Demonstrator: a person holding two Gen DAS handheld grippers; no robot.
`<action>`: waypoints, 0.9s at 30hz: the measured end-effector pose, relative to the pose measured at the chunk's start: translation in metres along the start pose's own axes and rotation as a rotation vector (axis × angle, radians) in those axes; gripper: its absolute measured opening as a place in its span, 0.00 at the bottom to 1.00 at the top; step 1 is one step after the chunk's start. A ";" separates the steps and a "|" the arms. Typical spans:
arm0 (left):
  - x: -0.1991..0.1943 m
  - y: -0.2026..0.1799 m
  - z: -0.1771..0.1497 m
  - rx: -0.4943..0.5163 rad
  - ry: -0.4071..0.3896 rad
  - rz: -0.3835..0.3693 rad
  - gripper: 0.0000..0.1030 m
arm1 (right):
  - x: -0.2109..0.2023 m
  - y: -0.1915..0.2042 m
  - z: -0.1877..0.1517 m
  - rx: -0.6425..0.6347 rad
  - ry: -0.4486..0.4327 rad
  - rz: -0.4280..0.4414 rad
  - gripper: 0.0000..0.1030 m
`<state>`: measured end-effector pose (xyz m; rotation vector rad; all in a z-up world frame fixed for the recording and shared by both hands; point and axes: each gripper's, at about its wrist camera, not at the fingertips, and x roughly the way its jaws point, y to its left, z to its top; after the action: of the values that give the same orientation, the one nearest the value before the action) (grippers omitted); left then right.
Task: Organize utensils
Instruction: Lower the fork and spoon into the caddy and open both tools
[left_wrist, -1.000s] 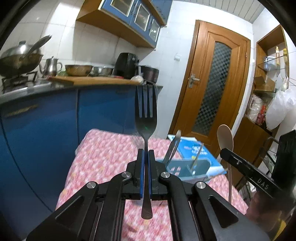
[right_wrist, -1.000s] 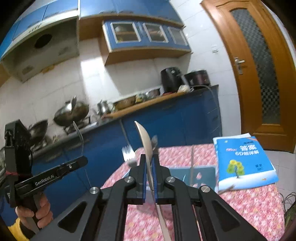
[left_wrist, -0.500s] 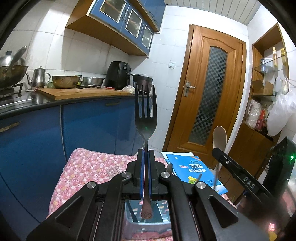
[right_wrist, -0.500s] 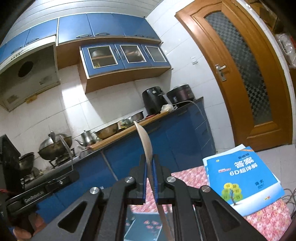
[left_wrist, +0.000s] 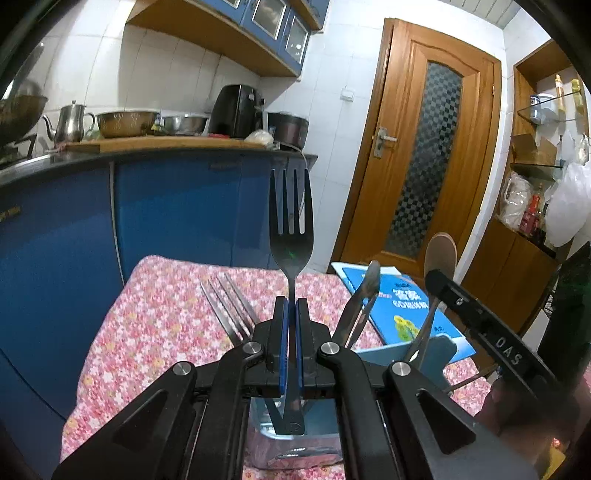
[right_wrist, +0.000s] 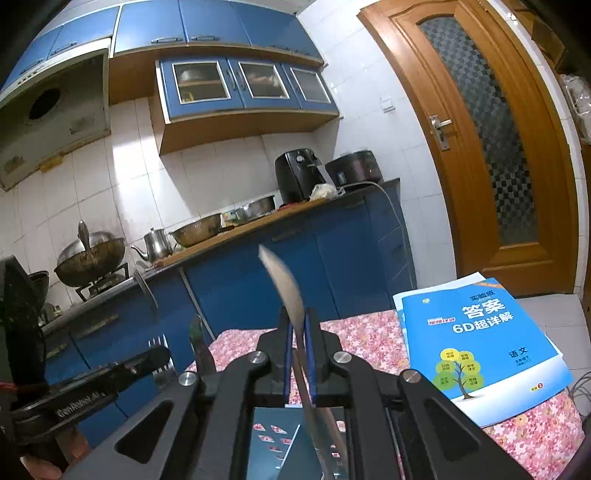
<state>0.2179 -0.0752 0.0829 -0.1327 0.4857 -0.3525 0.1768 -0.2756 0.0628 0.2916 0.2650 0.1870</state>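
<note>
Left claw (left_wrist: 291, 314) pinches fork (left_wrist: 291, 236) at its stiff, slick neck; right claw (right_wrist: 299, 332) clamps light spoon (right_wrist: 284, 284); both above caddy (left_wrist: 295, 439).

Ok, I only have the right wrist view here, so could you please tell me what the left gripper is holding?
Observer: The left gripper is shut on a dark fork, tines pointing up.
Operator: Thank you. Where is the fork's handle end?
Observer: It reaches down into a compartment of the blue holder on the flowered cloth.
Operator: Is anything else standing on that side of the holder?
Observer: Yes, silver forks lean there, tines up, just left of the left gripper.
</note>
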 end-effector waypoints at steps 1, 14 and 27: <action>0.001 0.001 -0.001 -0.001 0.009 -0.001 0.01 | 0.002 0.000 -0.001 0.007 0.007 0.000 0.13; -0.010 -0.015 -0.009 0.074 0.012 0.004 0.14 | -0.010 0.000 -0.004 0.037 0.001 0.015 0.28; -0.034 -0.023 -0.011 0.080 0.033 -0.009 0.38 | -0.037 0.005 0.002 0.037 0.009 0.021 0.33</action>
<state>0.1779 -0.0852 0.0930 -0.0516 0.5025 -0.3828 0.1413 -0.2794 0.0748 0.3301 0.2744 0.2039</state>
